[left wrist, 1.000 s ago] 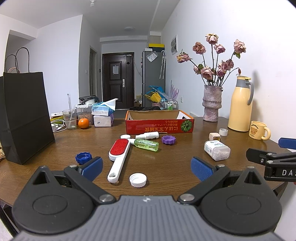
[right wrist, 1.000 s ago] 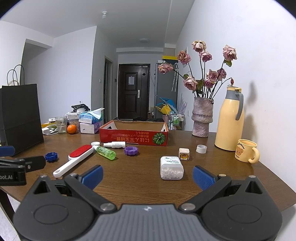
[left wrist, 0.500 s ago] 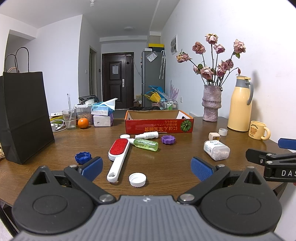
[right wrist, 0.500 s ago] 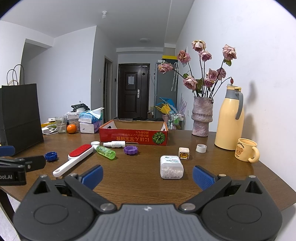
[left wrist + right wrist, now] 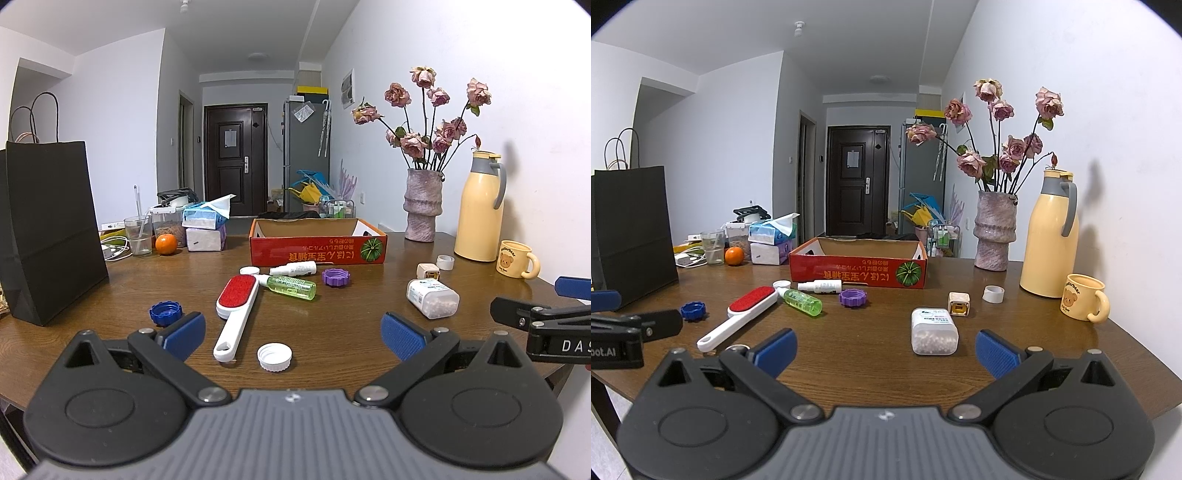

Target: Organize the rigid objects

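Judging by how things lie, the sorting has hardly begun: the red cardboard box [image 5: 317, 251] stands open near the middle of the wooden table [image 5: 110, 295], and as far as its interior shows (only the far wall and a sliver of floor are in sight) nothing has gone into it. Everything loose is outside it. Just before its front wall lie a white spray bottle [image 5: 293, 268], a green bottle [image 5: 291, 287] and a purple cap [image 5: 335, 277]; nearer the camera are the red-faced lint brush [image 5: 236, 314], a blue cap [image 5: 165, 312] and a white cap [image 5: 274, 356]. Off to the right sit a clear container of white pellets [image 5: 934, 331], a small cream cube [image 5: 959, 304] and a white ring [image 5: 993, 294]. The left gripper [image 5: 293, 332] hangs over the near edge with jaws spread wide and empty, the white cap and brush handle between its blue pads. The right gripper [image 5: 885, 349] is likewise wide and empty, facing the pellet container. All the collecting appears left to do.
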### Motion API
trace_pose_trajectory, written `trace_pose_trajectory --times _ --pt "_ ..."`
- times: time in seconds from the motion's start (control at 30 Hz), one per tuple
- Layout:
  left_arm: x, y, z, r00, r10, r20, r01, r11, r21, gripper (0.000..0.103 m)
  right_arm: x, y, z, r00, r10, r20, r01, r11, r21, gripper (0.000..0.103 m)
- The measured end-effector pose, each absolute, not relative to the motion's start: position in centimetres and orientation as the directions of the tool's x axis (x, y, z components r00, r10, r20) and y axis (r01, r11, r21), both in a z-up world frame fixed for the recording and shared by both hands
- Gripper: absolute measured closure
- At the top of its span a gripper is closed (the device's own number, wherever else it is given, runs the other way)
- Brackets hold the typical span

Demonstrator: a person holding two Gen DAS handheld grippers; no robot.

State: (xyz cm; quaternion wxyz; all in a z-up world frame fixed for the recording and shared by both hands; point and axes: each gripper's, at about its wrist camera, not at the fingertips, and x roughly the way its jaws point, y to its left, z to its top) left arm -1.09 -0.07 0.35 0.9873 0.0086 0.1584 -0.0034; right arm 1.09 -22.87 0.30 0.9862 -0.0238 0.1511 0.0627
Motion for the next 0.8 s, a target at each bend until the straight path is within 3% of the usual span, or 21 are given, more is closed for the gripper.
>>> trace_pose_trajectory --times 0.8 --pt "1.6 0.6 -1.3 0.936 0.0 -0.351 0.003 1.0 0.008 0.0 3.8 -22.2 -1.6 0.929 0.129 -0.346 -0.147 0.989 -0.027 0.0"
